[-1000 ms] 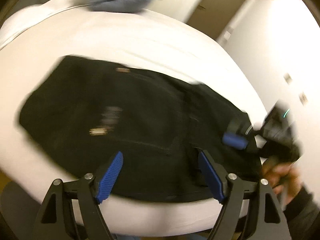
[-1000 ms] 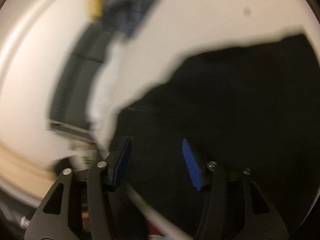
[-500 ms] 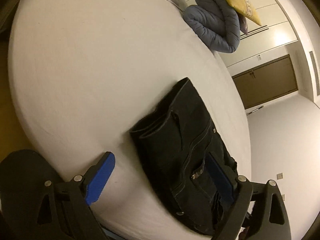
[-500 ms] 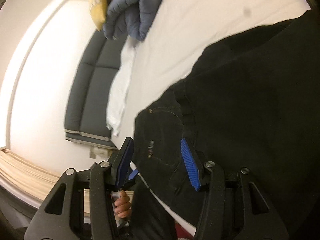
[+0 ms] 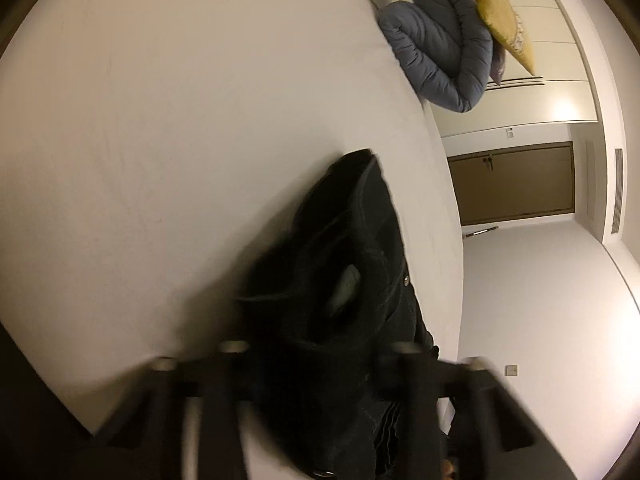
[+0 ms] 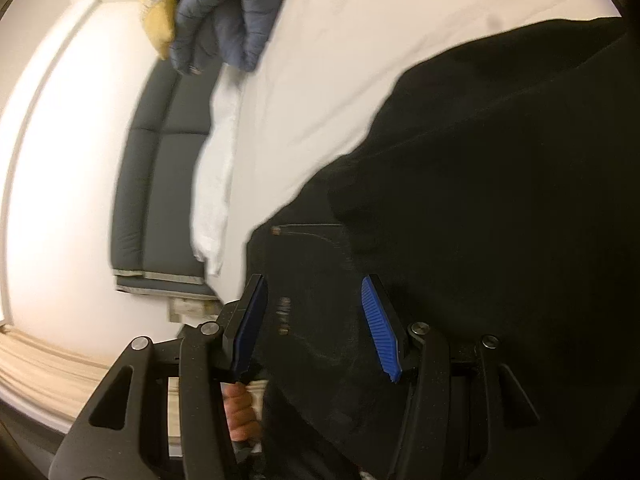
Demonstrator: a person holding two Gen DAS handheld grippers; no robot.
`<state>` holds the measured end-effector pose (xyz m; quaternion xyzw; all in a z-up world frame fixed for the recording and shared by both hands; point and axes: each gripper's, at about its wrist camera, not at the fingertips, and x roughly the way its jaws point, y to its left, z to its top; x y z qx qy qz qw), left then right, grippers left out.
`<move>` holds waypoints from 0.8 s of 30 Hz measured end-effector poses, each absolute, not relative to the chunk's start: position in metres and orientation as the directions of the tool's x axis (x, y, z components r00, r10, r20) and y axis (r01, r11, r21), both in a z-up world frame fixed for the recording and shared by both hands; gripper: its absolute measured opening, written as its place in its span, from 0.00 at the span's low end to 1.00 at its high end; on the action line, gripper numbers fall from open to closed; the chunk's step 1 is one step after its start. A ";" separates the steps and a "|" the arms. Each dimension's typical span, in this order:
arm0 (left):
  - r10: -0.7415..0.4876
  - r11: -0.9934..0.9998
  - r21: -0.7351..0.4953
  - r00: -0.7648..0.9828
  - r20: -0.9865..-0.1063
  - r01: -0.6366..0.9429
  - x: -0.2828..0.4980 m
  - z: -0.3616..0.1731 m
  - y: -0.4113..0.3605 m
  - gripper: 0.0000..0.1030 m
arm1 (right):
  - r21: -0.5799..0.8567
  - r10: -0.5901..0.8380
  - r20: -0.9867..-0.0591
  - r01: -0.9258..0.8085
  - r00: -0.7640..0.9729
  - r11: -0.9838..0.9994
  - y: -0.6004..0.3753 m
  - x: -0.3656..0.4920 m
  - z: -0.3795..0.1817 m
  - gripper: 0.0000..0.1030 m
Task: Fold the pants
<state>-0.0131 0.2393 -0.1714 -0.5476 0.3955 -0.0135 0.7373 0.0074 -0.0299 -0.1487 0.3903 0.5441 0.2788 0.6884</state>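
Pants [image 6: 480, 208]: black denim, bunched and folded over on the white bed [image 5: 180, 140]; pale stitching, a rivet and a small metal button show along the seams in the left wrist view, where the cloth rises in a dark ridge from the lower middle toward the centre of the frame.
Pants position: near the bed's close edge, filling the right half of the right wrist view and running under both grippers.
Left gripper [image 5: 320, 364]: heavily blurred; the dark frame straddles the bunched cloth, but whether its fingers are apart or pressed on the fabric cannot be told.
Right gripper [image 6: 316, 324]: blue pads set well apart, with a pocket area of the pants lying between them; neither pad visibly presses the cloth.
Hand [image 6: 240, 412]: fingers show just below the right gripper's left finger, at the edge of the fabric.
Bed surface: a broad bare stretch of white sheet lies beyond and to the left of the pants in the left wrist view.
Far end of bed: a folded blue-grey duvet [image 5: 440, 52] with a yellow cushion [image 5: 500, 28] against it, well apart from the pants.
Bed edges: a dark grey bench [image 6: 160, 184] runs along one side, with a white towel [image 6: 216, 184] draped by it; on the other side a brown door [image 5: 516, 184] stands across open floor.
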 end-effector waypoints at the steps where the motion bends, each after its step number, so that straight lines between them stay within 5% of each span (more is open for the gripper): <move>1: -0.453 0.395 -0.820 0.689 -0.567 -0.415 -0.013 -0.172 0.240 0.23 | 0.824 0.795 -0.558 0.046 0.239 0.564 -0.026 0.009 -0.152 0.47; 4: -0.427 0.448 -0.804 0.696 -0.577 -0.391 -0.013 -0.157 0.234 0.19 | 0.769 0.747 -0.631 0.042 0.210 0.638 -0.016 0.011 -0.162 0.45; 15: -0.358 0.709 -0.681 0.740 -0.570 -0.181 0.009 -0.061 0.164 0.17 | 0.785 0.742 -0.610 0.086 0.278 0.614 -0.024 0.003 -0.157 0.46; 20: -0.354 0.879 -0.475 0.725 -0.591 0.042 0.020 -0.012 0.066 0.17 | 0.878 0.795 -0.443 0.020 0.415 0.479 -0.075 -0.012 -0.101 0.59; 24: -0.358 0.933 -0.268 0.680 -0.640 0.239 0.018 -0.018 -0.038 0.17 | 0.891 0.810 -0.405 -0.018 0.423 0.454 -0.114 -0.022 -0.083 0.64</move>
